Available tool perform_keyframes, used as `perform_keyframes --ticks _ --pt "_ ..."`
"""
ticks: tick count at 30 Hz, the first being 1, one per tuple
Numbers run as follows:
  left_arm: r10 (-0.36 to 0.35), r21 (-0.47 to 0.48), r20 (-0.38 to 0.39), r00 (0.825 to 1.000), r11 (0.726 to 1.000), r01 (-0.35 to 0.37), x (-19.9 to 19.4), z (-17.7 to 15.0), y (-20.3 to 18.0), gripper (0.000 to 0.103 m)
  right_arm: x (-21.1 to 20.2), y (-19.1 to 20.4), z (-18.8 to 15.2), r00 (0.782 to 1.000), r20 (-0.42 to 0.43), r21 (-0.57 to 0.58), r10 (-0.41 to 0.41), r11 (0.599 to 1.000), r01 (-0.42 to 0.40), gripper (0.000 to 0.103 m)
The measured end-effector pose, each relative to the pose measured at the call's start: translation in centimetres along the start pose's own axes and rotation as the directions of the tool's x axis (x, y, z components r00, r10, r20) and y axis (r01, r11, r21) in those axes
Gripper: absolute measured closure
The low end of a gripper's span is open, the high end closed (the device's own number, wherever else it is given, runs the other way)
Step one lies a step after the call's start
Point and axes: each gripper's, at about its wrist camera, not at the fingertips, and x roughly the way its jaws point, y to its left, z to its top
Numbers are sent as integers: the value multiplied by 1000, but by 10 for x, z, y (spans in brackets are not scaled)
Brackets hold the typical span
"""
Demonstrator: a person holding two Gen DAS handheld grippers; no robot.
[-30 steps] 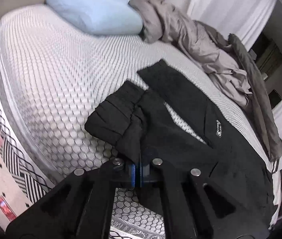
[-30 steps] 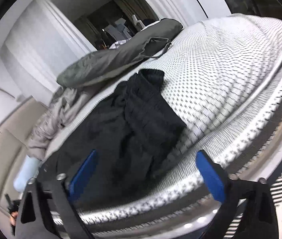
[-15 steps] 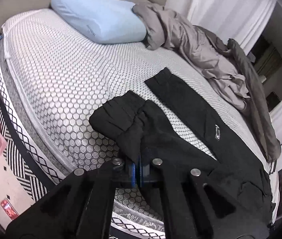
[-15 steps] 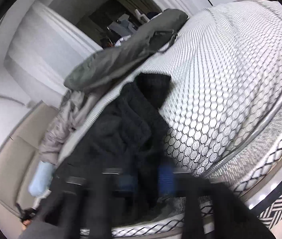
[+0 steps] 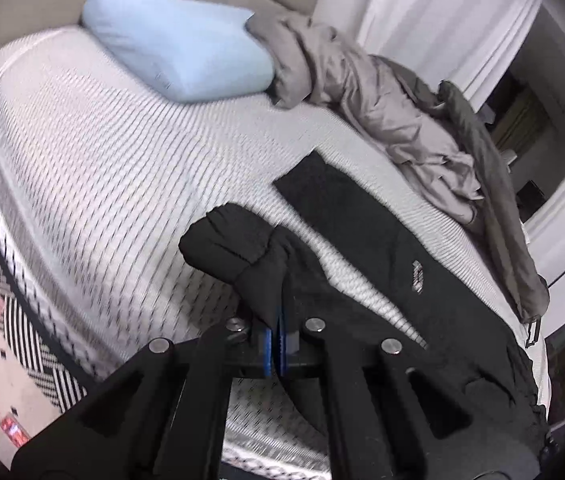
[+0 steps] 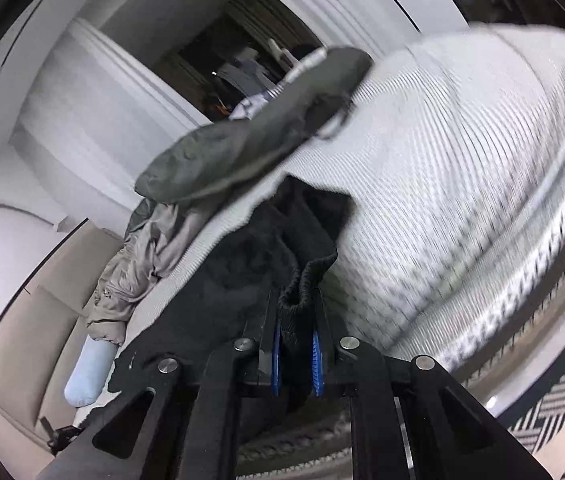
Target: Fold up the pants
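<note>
Perhaps a logo on pants (image 5: pixel 417 276), unreadable

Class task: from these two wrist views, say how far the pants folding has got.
Done: left gripper and right gripper are each shut on the pants. In hand: the near leg is bunched and lifted. Left: no fold is made; legs lie apart on the mattress.

The pants (image 5: pixel 366 264) lie along the near edge of the bed (image 5: pixel 102 152), one leg stretched toward its middle, the other bunched at the edge, where the left claw (image 5: pixel 276 340) meets it. The right claw (image 6: pixel 296 354) meets their waistband at the edge too. A pillow (image 5: pixel 178 40) sits at the head end. Beside it a crumpled blanket (image 5: pixel 366 92) runs along the far edge, with a long bag (image 5: pixel 494 184) beyond it.
</note>
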Motion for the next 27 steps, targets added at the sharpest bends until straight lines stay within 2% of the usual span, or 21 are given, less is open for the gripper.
perform_keyframes --ticks 4,10,14,18,19,20,21,22,23,25,27 --pt "-25 29 23 999 999 24 3 31 -21 103 10 31 32 998 64 -47 9 999 -6 92" --pt "-29 68 32 999 997 27 39 90 -69 103 66 68 93 996 91 -81 -12 997 19 92" --pt "3 109 1 1000 994 -3 92 132 -111 103 142 86 136 996 62 -77 -57 995 62 92" --pt "88 135 -79 993 988 -77 165 162 -141 100 239 102 174 989 -1 -96 -150 984 149 89" --pt "95 116 -104 990 990 -82 184 168 -141 92 260 105 178 982 -24 -106 -186 978 182 85" --pt "114 105 -130 985 989 -100 196 171 -141 72 280 107 182 973 -42 -115 -226 969 220 73" --pt "140 96 -148 979 987 -127 205 173 -139 61 299 107 182 962 -69 -123 -266 959 256 57" --pt "159 91 -138 978 985 -147 208 176 -135 44 307 107 184 955 -74 -125 -289 952 278 56" --pt "162 93 -114 980 984 -152 205 179 -133 35 311 107 182 951 -74 -129 -301 948 291 56" --pt "171 113 -83 982 980 -162 194 184 -127 28 310 114 179 948 -62 -179 -313 938 298 54" --pt "162 127 -82 983 980 -151 183 184 -121 28 294 116 168 945 -43 -243 -324 921 305 45"
